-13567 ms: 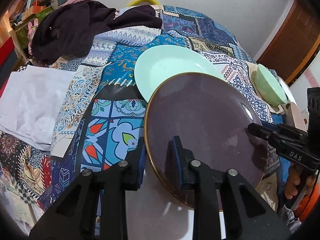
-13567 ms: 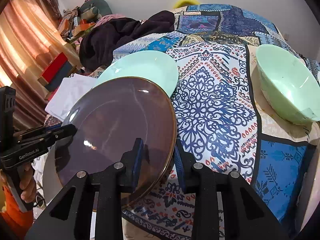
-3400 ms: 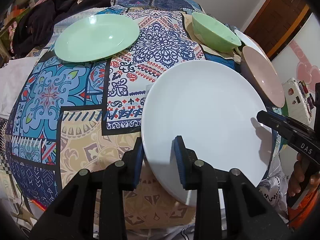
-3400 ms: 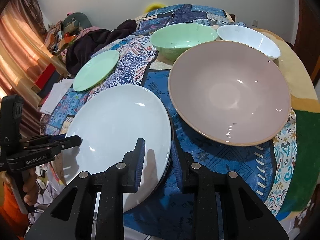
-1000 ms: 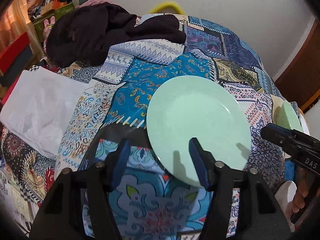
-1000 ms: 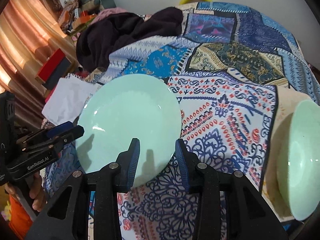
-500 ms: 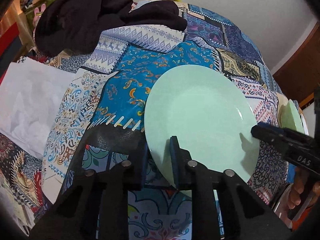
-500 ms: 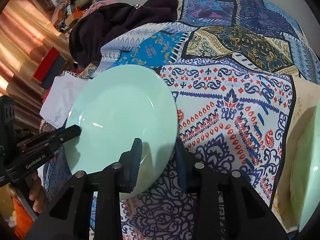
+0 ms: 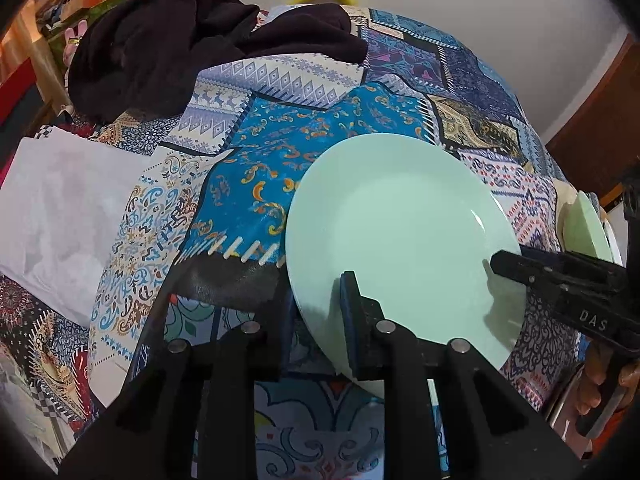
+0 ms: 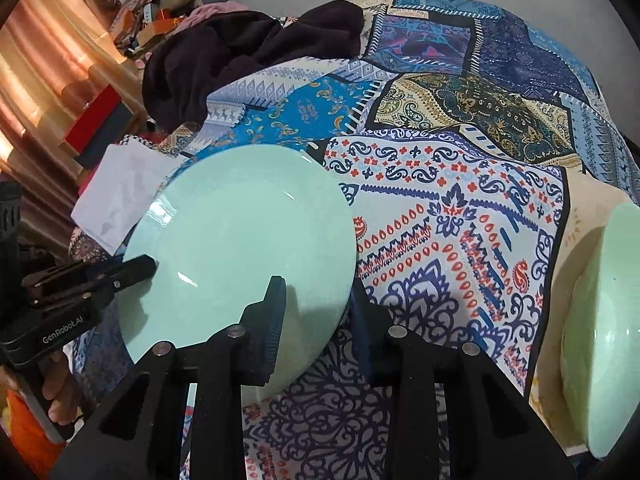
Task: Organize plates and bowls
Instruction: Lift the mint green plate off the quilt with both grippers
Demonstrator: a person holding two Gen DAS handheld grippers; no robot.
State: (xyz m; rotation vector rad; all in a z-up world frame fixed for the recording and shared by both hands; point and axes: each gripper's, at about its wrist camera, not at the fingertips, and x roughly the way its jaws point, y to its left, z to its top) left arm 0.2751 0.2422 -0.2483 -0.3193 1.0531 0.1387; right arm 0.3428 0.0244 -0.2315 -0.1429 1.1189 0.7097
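A mint green plate (image 9: 396,228) lies over the patterned patchwork cloth (image 9: 264,152); it also shows in the right wrist view (image 10: 240,248). My left gripper (image 9: 316,320) is shut on the plate's near left rim, one finger over and one under. My right gripper (image 10: 316,320) is shut on the plate's opposite rim. Each gripper shows in the other's view, the right gripper (image 9: 500,260) and the left gripper (image 10: 148,266), at the plate's edges. A mint green bowl (image 10: 600,320) stands at the right edge; it also shows in the left wrist view (image 9: 588,228).
A dark heap of clothing (image 9: 168,52) lies at the back left of the cloth (image 10: 460,216). A white folded sheet (image 9: 52,208) lies at the left. A curtain and cluttered shelves (image 10: 60,80) are beyond the left edge. A wooden door (image 9: 592,132) stands at the right.
Both grippers have closed in on the green plate's rim from either side and now pinch it. One second ago both stood open around the rim.
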